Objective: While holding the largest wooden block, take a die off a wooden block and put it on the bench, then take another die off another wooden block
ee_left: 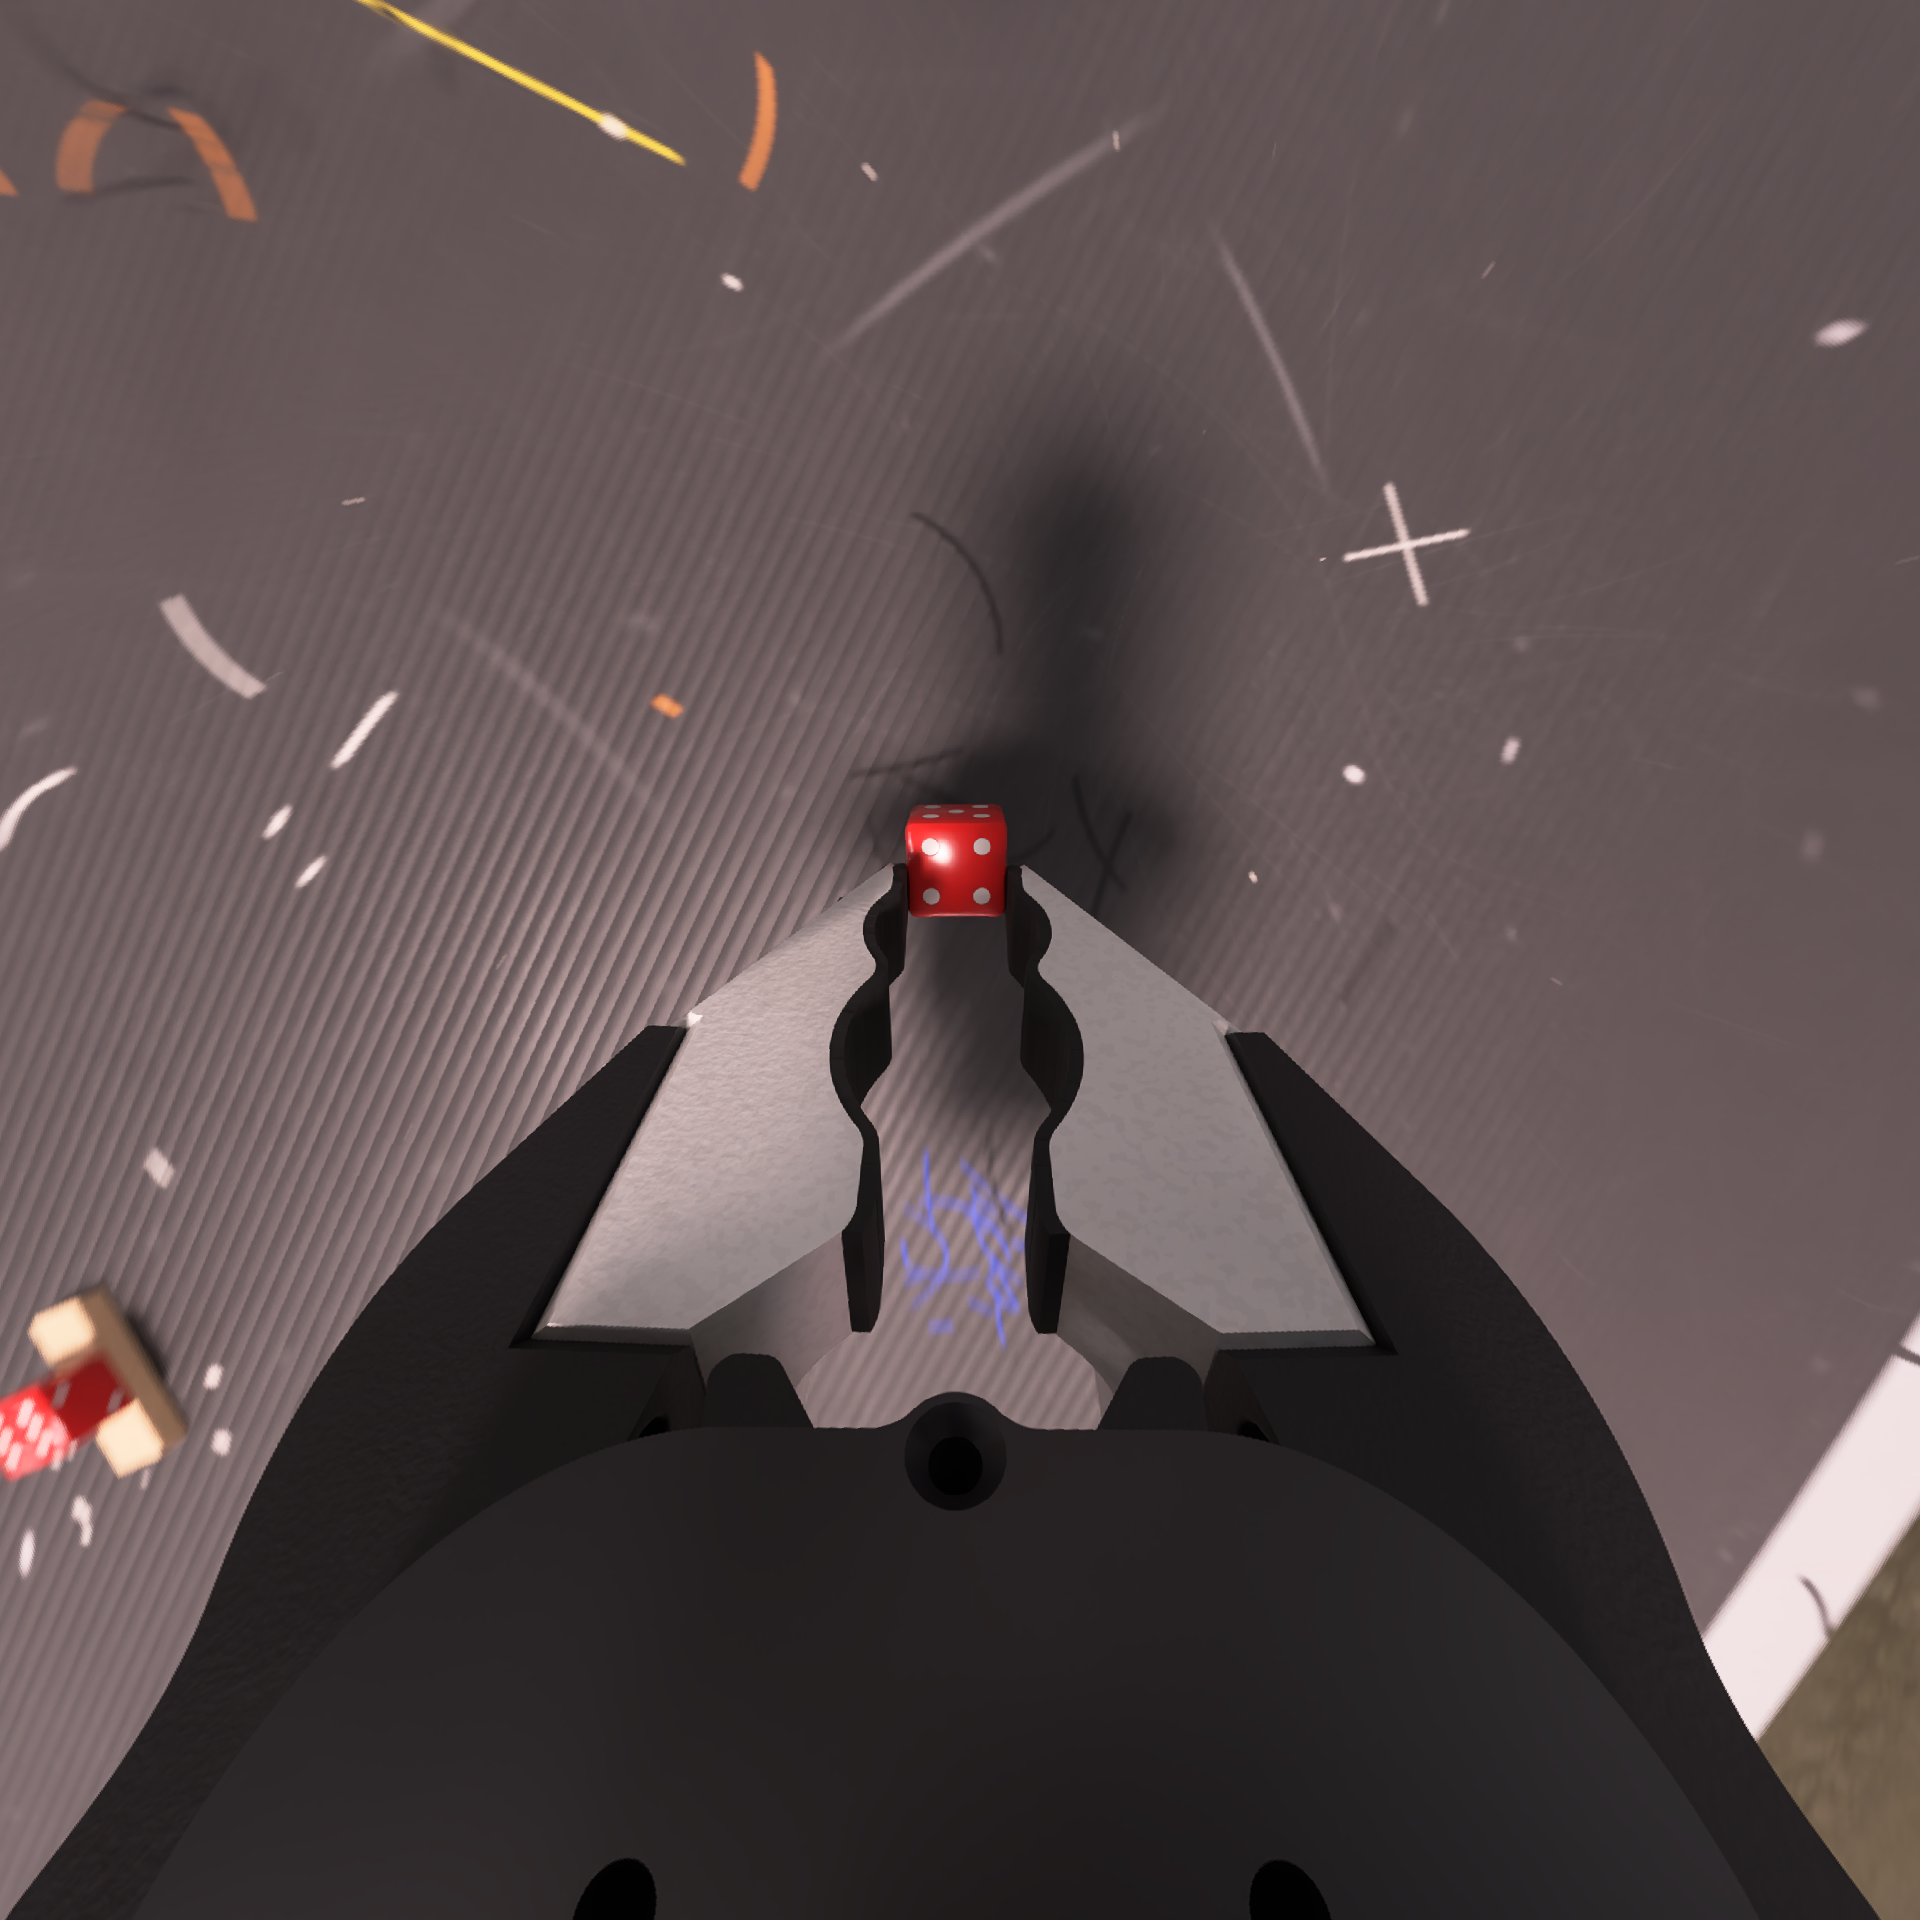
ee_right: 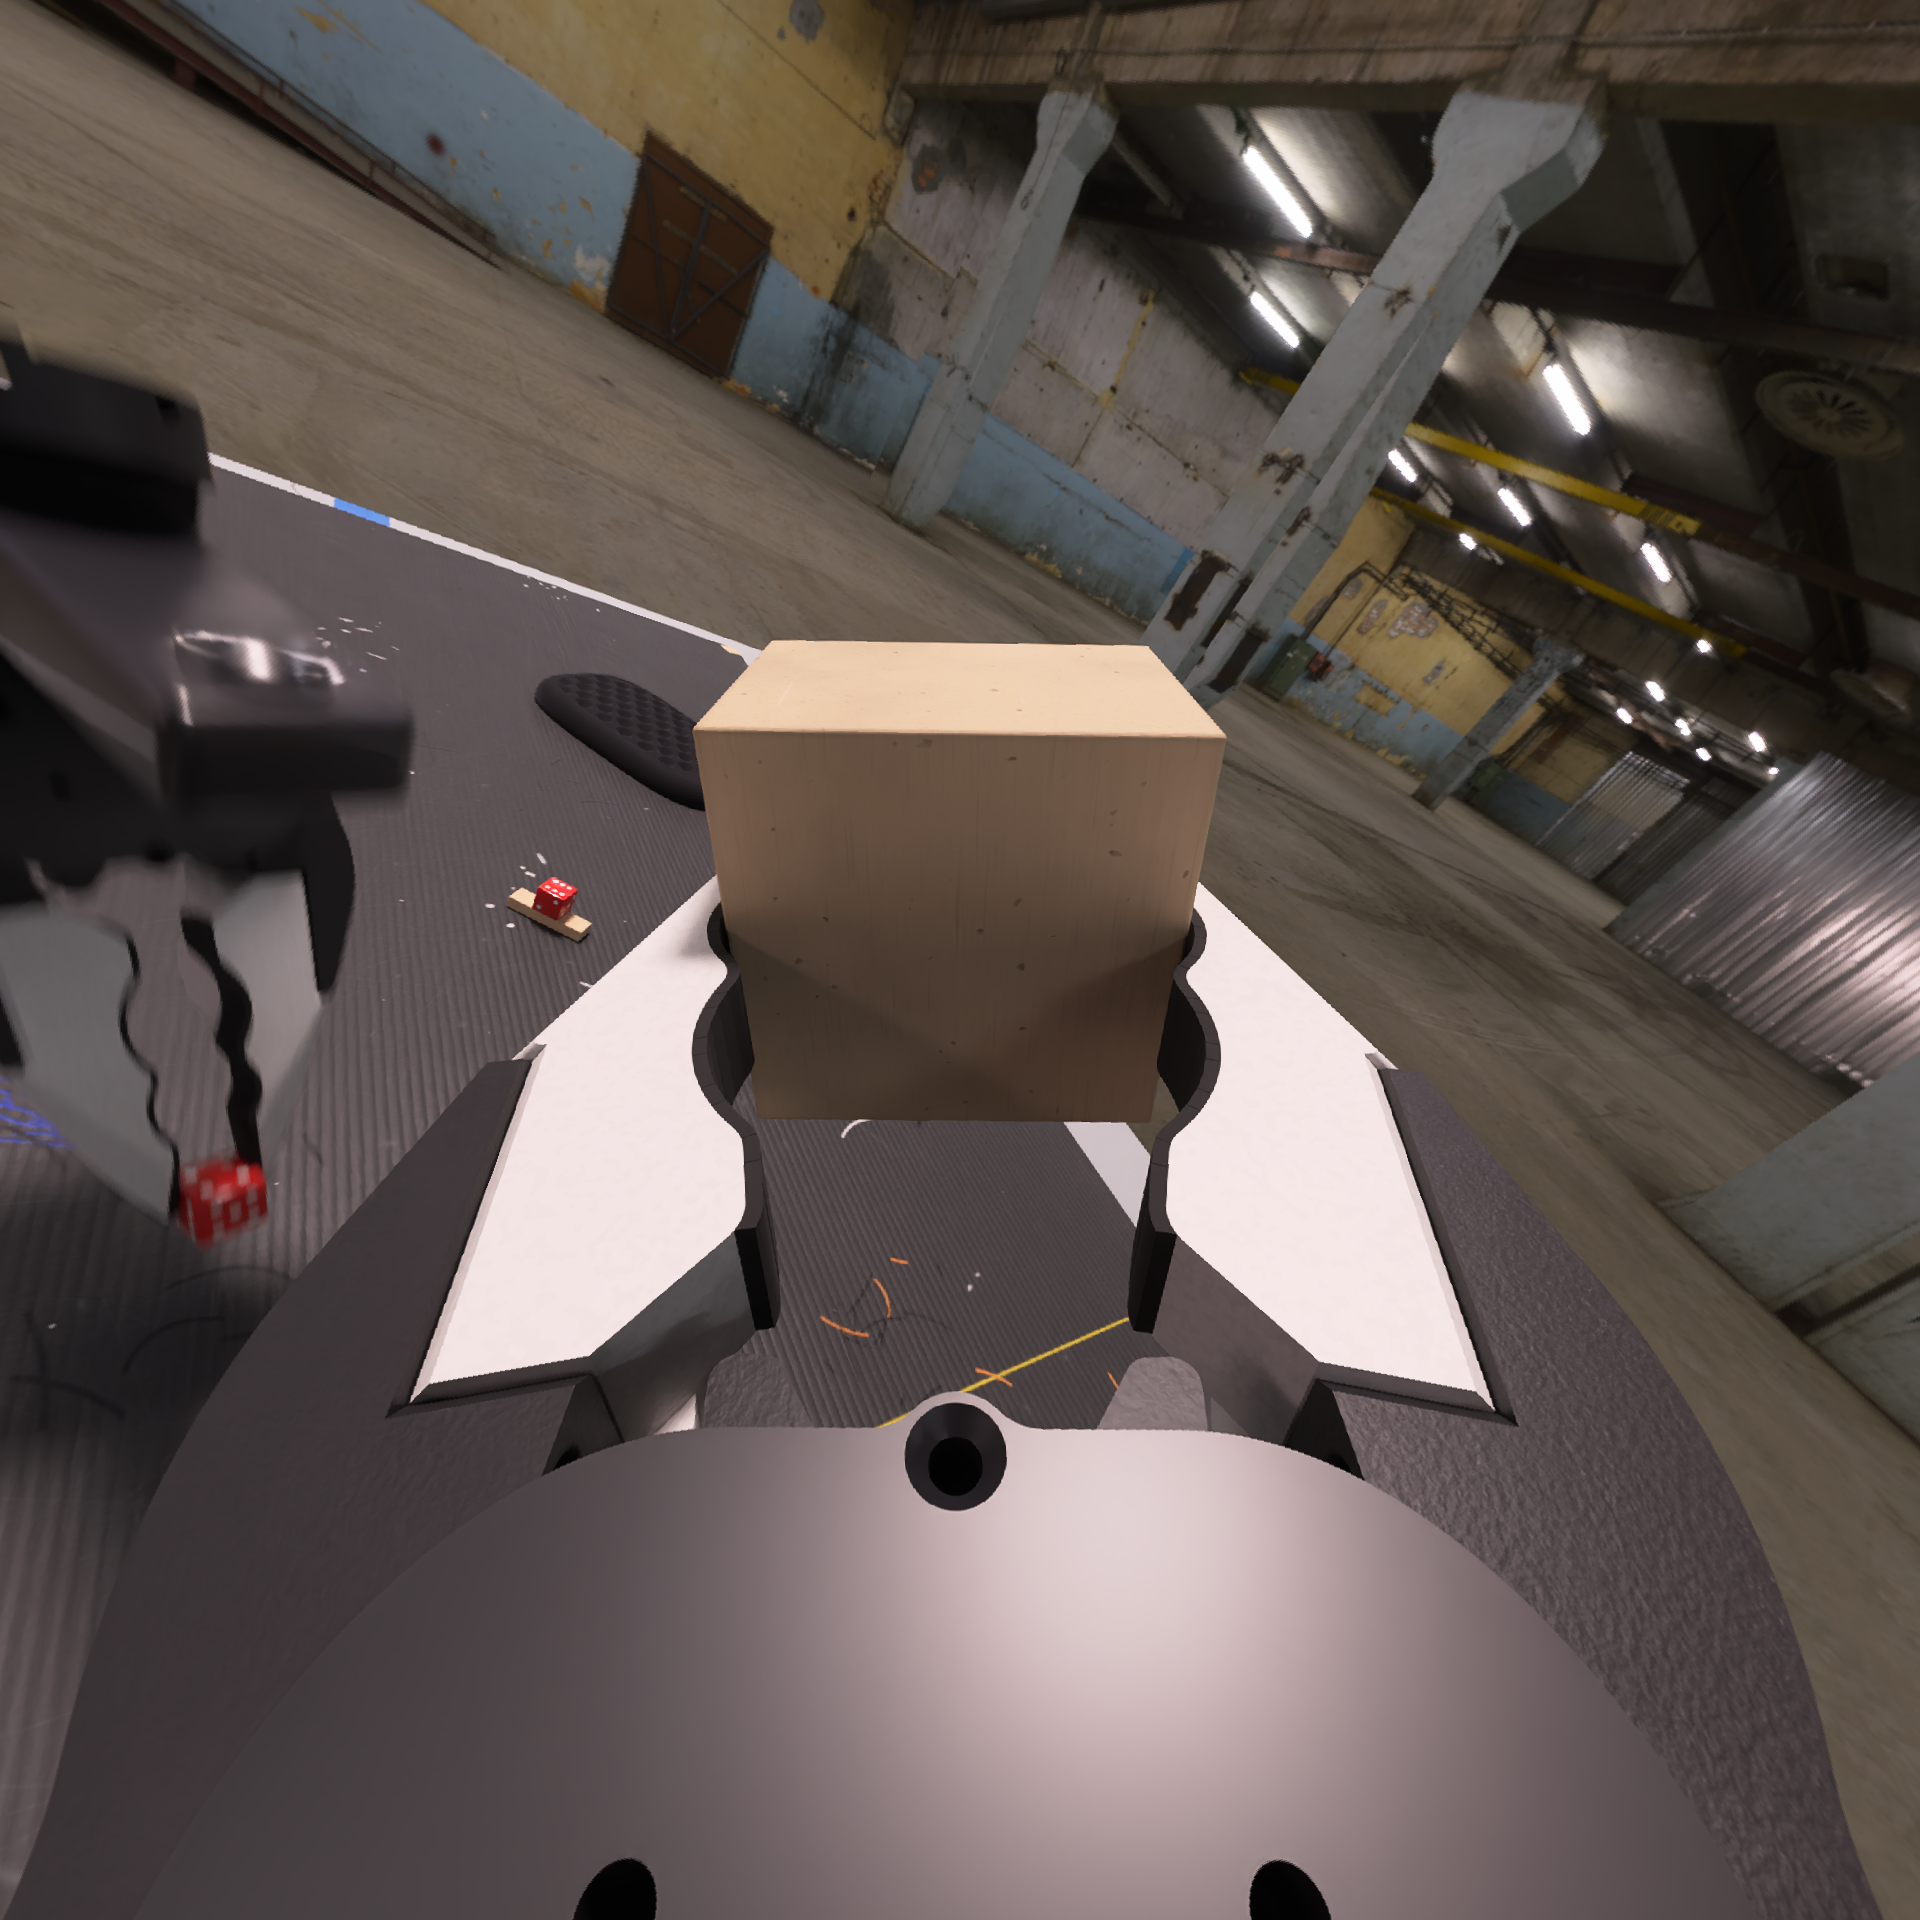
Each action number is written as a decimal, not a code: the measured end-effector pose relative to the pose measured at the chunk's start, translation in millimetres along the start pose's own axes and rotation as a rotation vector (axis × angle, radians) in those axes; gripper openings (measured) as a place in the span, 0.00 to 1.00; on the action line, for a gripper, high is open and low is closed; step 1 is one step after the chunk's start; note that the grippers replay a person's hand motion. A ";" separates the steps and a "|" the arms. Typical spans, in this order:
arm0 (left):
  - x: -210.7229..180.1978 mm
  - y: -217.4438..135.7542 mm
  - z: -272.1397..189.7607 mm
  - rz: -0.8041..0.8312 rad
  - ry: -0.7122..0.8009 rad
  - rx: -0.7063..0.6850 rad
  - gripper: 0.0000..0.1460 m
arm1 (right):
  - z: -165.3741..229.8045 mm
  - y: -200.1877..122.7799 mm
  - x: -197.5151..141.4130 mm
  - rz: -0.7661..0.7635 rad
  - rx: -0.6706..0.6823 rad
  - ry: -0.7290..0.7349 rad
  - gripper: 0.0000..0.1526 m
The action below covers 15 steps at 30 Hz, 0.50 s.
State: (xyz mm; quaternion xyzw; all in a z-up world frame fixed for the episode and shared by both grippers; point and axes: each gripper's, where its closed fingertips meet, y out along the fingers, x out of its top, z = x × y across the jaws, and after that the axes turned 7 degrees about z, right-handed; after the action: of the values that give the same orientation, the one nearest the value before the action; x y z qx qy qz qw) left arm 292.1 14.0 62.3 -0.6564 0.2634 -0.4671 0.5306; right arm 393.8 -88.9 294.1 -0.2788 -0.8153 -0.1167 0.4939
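Observation:
My left gripper point(ee_left: 956, 883) is shut on a red die point(ee_left: 956, 860) at its fingertips, above the dark grey bench point(ee_left: 520, 520). The same gripper shows blurred at the left of the right wrist view point(ee_right: 208, 1174), pointing down with the die point(ee_right: 221, 1200) close over the bench. My right gripper point(ee_right: 956, 935) is shut on the largest wooden block point(ee_right: 956, 883), a pale cube held clear of the bench. A second red die point(ee_right: 556, 898) sits on a small flat wooden block point(ee_right: 549, 914) farther back; it also shows in the left wrist view point(ee_left: 42, 1418) on its block point(ee_left: 104, 1371).
A black perforated oval pad point(ee_right: 623, 727) lies on the bench behind the big block. The bench's white edge point(ee_left: 1808, 1538) runs at the lower right, with floor beyond it. Scratches and coloured marks cover the bench top.

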 end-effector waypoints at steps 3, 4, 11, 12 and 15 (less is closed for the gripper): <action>15.8 36.1 -4.5 0.038 0.032 -0.014 0.12 | -3.7 -5.3 1.0 -0.003 -0.012 -0.002 0.52; 19.8 41.0 -6.3 0.035 0.026 -0.035 0.12 | -5.4 -6.6 0.9 -0.003 -0.017 -0.005 0.52; 23.7 62.0 -9.8 0.081 0.018 -0.069 0.12 | -17.5 -12.0 -5.2 0.009 -0.043 0.000 0.52; 24.8 61.4 -8.0 0.077 0.012 -0.064 0.12 | -18.9 -13.3 -5.4 0.008 -0.047 0.003 0.52; 33.2 37.5 5.8 -0.025 -0.014 0.007 0.33 | -23.9 -18.7 -4.8 0.005 -0.063 0.005 0.52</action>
State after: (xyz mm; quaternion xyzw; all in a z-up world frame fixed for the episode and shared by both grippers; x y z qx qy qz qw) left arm 317.0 -22.5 38.1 -0.6611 0.2496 -0.4699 0.5291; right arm 402.6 -116.9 303.1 -0.2960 -0.8094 -0.1419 0.4870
